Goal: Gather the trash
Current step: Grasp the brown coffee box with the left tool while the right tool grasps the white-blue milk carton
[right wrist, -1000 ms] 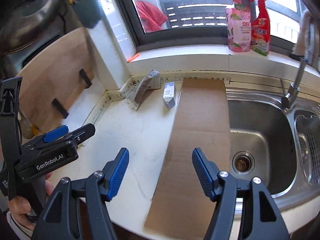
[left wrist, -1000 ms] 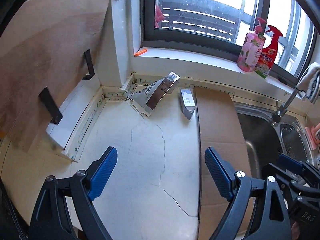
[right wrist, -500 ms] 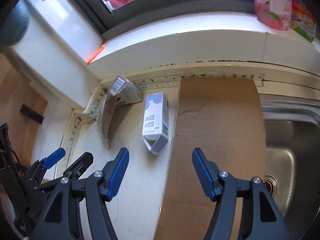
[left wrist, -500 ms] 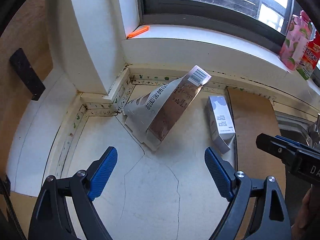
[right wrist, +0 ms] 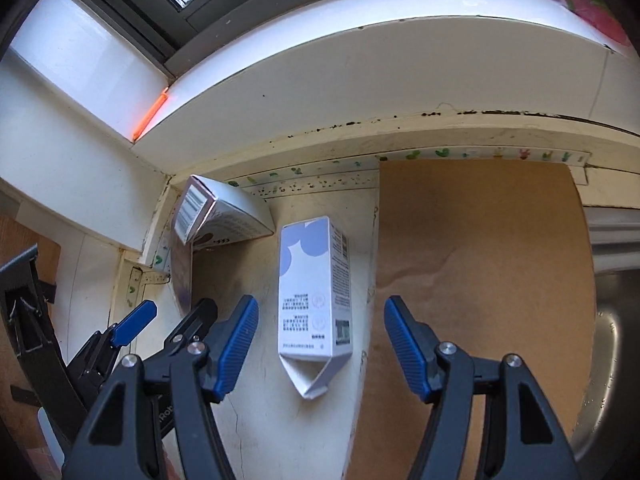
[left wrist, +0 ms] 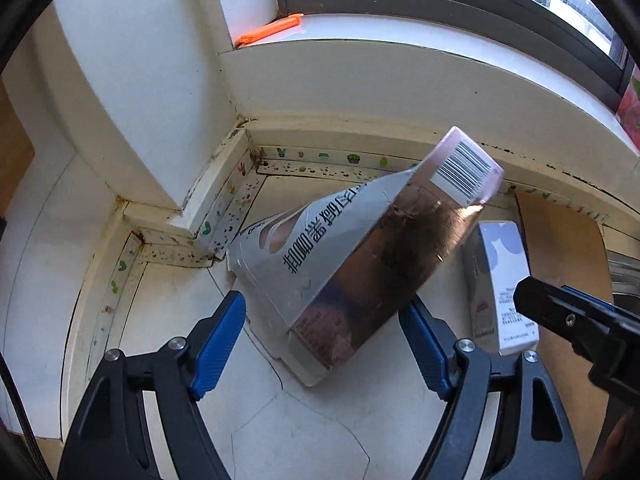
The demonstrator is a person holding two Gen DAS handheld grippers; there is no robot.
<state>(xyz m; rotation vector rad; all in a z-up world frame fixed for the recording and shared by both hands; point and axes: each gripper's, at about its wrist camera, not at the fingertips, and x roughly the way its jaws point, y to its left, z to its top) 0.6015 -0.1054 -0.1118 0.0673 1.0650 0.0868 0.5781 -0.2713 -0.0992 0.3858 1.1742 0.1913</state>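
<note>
The left gripper (left wrist: 322, 342) is wide open. Its blue pads (left wrist: 218, 340) sit on each side of the low end of the big box (left wrist: 360, 252), but they do not touch it. The big box leans in the corner of the counter (left wrist: 304, 436). The right gripper (right wrist: 320, 346) is wide open too, with the small box (right wrist: 314, 300) lying flat between its pads, not held. A cardboard sheet (right wrist: 480, 264) lies just beside the small box.
</note>
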